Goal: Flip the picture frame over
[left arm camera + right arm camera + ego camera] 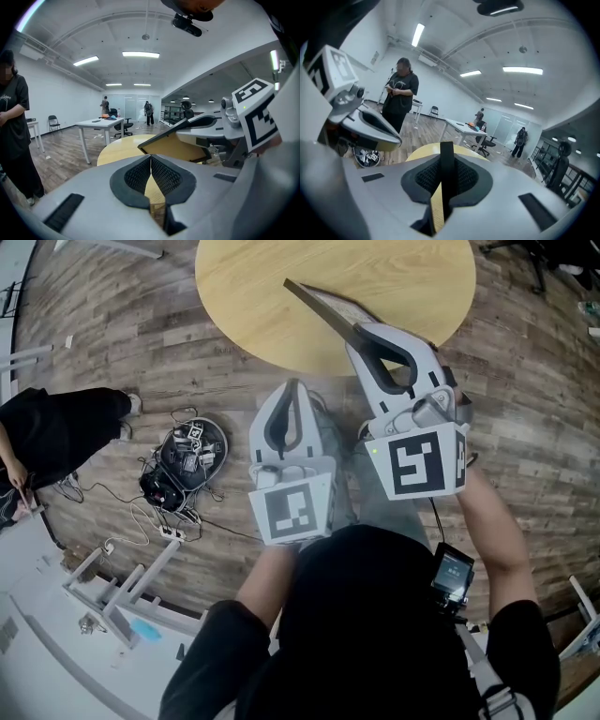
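Observation:
The picture frame [321,306] hangs tilted above the near edge of the round wooden table [253,287], one corner pointing away from me. My right gripper [364,336] is shut on its near edge. In the right gripper view the frame's black rim [446,161] stands upright between the pads, its tan side showing below. From the left gripper view I see the frame's tan back [180,149] to the right. My left gripper [292,388] hovers beside the table's edge, apart from the frame, its pads [161,176] pressed together on nothing.
A bundle of cables and a power strip [183,460] lies on the wood floor at the left. A person in black [399,96] stands beyond it. A white table [101,124] with chairs stands further off, with people in the distance.

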`<action>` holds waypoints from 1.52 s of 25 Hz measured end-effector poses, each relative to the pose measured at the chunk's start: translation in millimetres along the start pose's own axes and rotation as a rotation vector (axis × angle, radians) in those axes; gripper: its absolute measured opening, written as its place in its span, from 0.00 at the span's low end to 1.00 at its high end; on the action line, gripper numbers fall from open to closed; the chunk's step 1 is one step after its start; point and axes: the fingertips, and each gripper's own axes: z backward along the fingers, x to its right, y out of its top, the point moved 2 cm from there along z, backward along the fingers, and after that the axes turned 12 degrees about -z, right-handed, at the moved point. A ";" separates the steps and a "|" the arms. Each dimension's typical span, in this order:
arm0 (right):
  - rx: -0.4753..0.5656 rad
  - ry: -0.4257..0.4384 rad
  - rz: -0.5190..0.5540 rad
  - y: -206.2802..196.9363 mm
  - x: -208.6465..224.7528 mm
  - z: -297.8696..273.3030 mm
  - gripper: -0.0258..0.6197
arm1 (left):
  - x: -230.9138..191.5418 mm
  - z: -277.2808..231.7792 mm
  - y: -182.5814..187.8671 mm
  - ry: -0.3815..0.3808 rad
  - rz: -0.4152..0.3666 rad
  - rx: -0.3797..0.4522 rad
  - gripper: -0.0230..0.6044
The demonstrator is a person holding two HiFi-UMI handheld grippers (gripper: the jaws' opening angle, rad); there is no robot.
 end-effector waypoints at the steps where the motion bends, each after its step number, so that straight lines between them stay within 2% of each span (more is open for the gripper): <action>1: 0.023 0.005 -0.052 2.7 3.5 -0.3 0.12 | 0.0 -1.1 0.3 -0.002 0.000 0.001 0.07; 4: 0.070 0.011 -0.244 6.3 16.7 -1.7 0.12 | -0.9 -4.9 0.8 -0.009 -0.004 0.002 0.07; 8: 0.071 0.022 -0.486 -5.3 39.2 8.1 0.12 | 6.0 -4.2 4.7 -0.016 -0.011 0.004 0.07; 15: 0.045 0.011 -0.978 -49.1 69.5 15.6 0.12 | 11.4 -5.2 8.2 -0.027 -0.029 0.005 0.07; 19: 0.035 -0.011 -1.178 -76.7 81.6 15.6 0.12 | 16.0 -7.0 9.0 -0.038 -0.034 -0.001 0.07; 26: 0.019 -0.062 -1.369 -120.4 91.5 7.4 0.12 | 19.8 -9.0 11.2 -0.049 -0.040 -0.003 0.07; 33: -0.040 -0.120 -1.382 -154.2 88.9 -8.8 0.16 | 12.4 -22.3 1.9 -0.056 -0.046 -0.018 0.07; 38: -0.066 -0.146 -1.363 -163.1 89.9 -9.3 0.18 | 14.7 -23.2 1.7 -0.062 -0.052 -0.031 0.07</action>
